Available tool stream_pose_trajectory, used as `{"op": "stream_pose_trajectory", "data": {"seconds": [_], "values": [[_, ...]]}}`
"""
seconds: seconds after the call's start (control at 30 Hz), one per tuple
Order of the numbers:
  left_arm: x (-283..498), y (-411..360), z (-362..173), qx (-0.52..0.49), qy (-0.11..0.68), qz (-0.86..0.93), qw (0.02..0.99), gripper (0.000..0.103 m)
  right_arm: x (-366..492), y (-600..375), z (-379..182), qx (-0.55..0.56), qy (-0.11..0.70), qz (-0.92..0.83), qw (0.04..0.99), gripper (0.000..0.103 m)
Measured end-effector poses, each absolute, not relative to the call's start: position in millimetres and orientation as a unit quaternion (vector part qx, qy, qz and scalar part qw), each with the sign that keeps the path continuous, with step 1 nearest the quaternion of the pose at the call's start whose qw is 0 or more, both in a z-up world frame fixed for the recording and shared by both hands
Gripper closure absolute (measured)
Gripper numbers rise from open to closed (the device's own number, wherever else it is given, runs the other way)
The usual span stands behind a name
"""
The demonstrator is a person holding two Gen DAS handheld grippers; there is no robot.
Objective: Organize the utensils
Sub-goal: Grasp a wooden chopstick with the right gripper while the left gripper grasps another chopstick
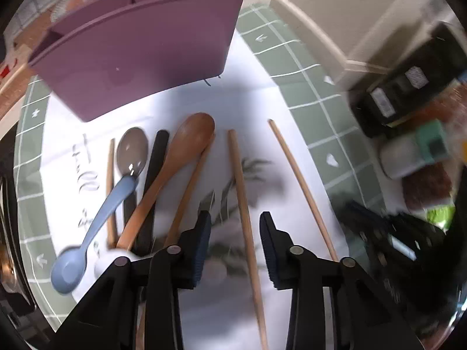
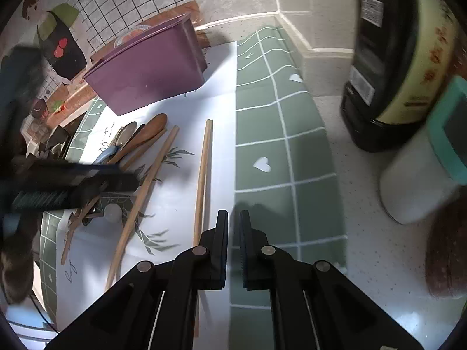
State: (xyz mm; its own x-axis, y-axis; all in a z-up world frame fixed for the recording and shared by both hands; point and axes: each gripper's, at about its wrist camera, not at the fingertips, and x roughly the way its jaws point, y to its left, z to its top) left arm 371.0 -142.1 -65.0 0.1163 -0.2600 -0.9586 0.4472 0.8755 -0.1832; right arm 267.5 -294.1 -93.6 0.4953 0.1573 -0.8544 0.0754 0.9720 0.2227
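Note:
A purple divided utensil holder (image 1: 140, 46) stands at the back of a white printed mat (image 1: 262, 102); it also shows in the right wrist view (image 2: 151, 67). In front lie a wooden spoon (image 1: 175, 157), a blue-handled metal spoon (image 1: 116, 192), a black utensil (image 1: 154, 175) and several wooden chopsticks. My left gripper (image 1: 235, 218) is open just above the mat, one chopstick (image 1: 243, 210) running between its fingers. My right gripper (image 2: 233, 218) is nearly shut and empty, beside another chopstick (image 2: 202, 175). The left gripper (image 2: 73, 183) shows at the left of the right wrist view.
The mat lies on a green checked cloth (image 2: 271, 134) over a speckled counter. At the right stand a dark bottle (image 2: 376, 67), a white jar with a teal lid (image 2: 423, 175) and a brown object (image 2: 446, 248). A tiled wall is behind the holder.

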Motion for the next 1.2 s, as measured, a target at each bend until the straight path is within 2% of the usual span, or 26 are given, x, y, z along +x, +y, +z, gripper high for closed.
{"op": "stream_pose_trajectory", "data": {"seconds": [0.43,0.6,0.63,0.73,0.8,0.87,1.0,1.07,1.2], "values": [[391.9,-179.1,-83.9,0.151,0.636,-0.199,0.730,0.069,251.1,-300.8,-87.2,0.097,0.489,0.012,0.867,0.094],[391.2,-188.4,-85.3,0.152,0.638,-0.191,0.730,0.069,249.1,-309.9,-84.6,0.103,0.486,-0.002,0.868,0.090],[389.4,-192.2,-85.6,0.152,0.634,-0.191,0.734,0.070,249.0,-311.6,-84.3,0.104,0.485,-0.004,0.868,0.089],[374.5,-200.5,-85.6,0.144,0.615,-0.199,0.749,0.084,247.6,-315.6,-83.0,0.104,0.484,-0.010,0.869,0.088],[367.0,-198.2,-85.5,0.131,0.605,-0.205,0.759,0.092,248.4,-317.2,-82.5,0.104,0.485,-0.012,0.868,0.087],[360.4,-186.4,-84.8,0.099,0.604,-0.208,0.763,0.095,248.7,-317.7,-81.5,0.101,0.485,-0.013,0.869,0.086],[341.0,-159.9,-73.6,0.038,0.586,-0.213,0.781,0.096,248.5,-319.0,-77.4,0.095,0.482,-0.007,0.871,0.086],[328.0,-139.3,-60.8,0.004,0.565,-0.209,0.798,0.096,250.3,-319.8,-76.2,0.098,0.480,-0.001,0.872,0.082],[301.8,-102.3,-36.4,-0.043,0.518,-0.197,0.831,0.096,259.7,-321.0,-76.8,0.105,0.482,0.009,0.870,0.081]]}}
